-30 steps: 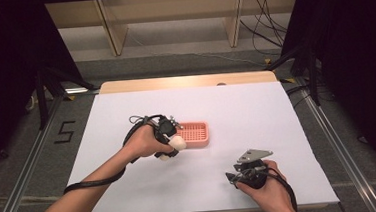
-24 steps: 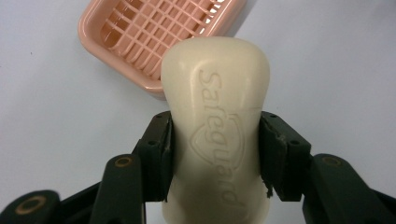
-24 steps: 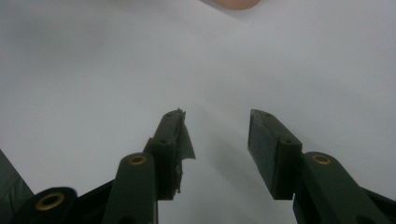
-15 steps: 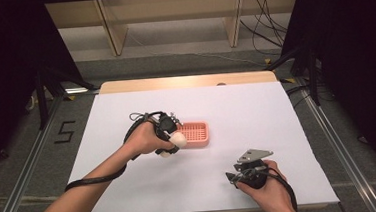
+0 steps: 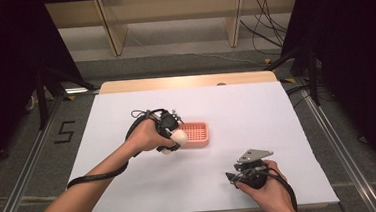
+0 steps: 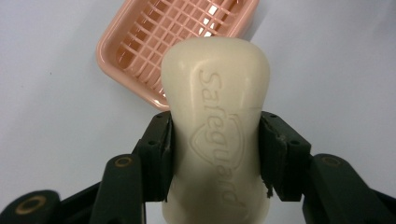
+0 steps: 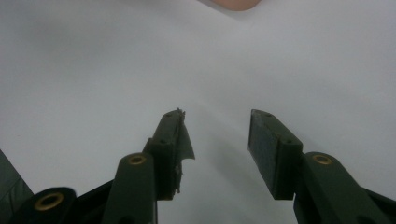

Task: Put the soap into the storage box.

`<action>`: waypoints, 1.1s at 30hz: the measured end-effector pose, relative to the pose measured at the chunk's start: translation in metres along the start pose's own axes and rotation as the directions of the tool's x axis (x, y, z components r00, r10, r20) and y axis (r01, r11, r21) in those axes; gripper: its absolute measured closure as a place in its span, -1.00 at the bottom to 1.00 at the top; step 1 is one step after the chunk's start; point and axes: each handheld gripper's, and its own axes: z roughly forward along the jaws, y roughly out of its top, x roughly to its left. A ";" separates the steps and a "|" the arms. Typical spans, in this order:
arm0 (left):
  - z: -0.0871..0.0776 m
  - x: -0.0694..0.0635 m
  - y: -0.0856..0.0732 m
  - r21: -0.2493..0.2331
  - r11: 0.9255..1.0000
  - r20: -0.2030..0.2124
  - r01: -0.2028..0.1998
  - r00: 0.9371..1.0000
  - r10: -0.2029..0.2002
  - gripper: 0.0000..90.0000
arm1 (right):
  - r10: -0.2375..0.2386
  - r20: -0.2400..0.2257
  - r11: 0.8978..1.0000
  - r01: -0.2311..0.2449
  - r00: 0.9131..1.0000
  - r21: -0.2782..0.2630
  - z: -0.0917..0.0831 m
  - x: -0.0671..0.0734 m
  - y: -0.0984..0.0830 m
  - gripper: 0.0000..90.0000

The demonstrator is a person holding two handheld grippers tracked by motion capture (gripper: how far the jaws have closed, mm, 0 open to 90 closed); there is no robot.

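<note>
Gripping a cream soap bar [image 6: 215, 126], the left gripper [image 5: 170, 132] sits near the middle of the white table [image 5: 276, 110]; both black jaws press the bar's long sides, seen clearly in the left gripper view. Bar carries embossed "Safeguard" lettering and a shield outline, and it sticks out past the jaw tips toward the pink soap dish [image 6: 154, 42]. Dish is a rounded rectangular tray with a grid insert, lying flat on the table; in the left gripper view the bar's far end overlaps the dish's near edge. From the high view the soap [image 5: 177, 138] is at the dish's left end [image 5: 198, 134], just beside or over its rim, cannot tell if touching. Left hand [image 5: 145, 136] wraps the gripper body, forearm coming in from bottom left, black cable trailing along it

Right gripper [image 5: 243, 175] rests low near the front right part of the table, well apart from dish and soap, held in the right hand [image 5: 267, 193], grey three-cornered plate [image 5: 253, 155] on top. Right gripper view: its jaws [image 7: 219, 149] stand apart with nothing between them, bare white table surface beyond; left jaw pad looks frayed, torn edge sticking out. A bit of pink dish [image 7: 233, 4] peeks at the top edge of that view
</note>
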 end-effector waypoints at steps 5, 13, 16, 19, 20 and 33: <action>-0.001 0.002 0.002 0.001 1.000 -0.004 -0.008 1.000 0.008 0.09 | 0.003 0.002 1.000 -0.003 1.000 -0.001 0.000 0.000 0.000 0.25; 0.000 0.005 0.005 0.004 1.000 -0.008 -0.012 1.000 0.012 0.09 | 0.000 0.002 1.000 0.000 1.000 -0.003 0.000 0.000 0.000 0.25; 0.000 0.006 0.006 0.001 1.000 -0.011 -0.014 1.000 0.014 0.09 | -0.015 0.007 1.000 0.015 1.000 -0.010 0.001 -0.001 0.000 0.25; 0.001 0.007 0.007 -0.001 1.000 -0.013 -0.017 1.000 0.017 0.09 | -0.015 0.005 1.000 0.015 1.000 -0.008 0.001 -0.001 0.000 0.25; 0.001 0.007 0.007 -0.002 1.000 -0.014 -0.016 1.000 0.016 0.09 | -0.015 0.005 1.000 0.015 1.000 -0.009 0.001 -0.001 0.000 0.25; 0.003 0.011 0.010 -0.013 1.000 -0.017 -0.012 1.000 0.012 0.09 | -0.013 0.008 1.000 0.013 1.000 -0.017 0.001 -0.001 0.000 0.25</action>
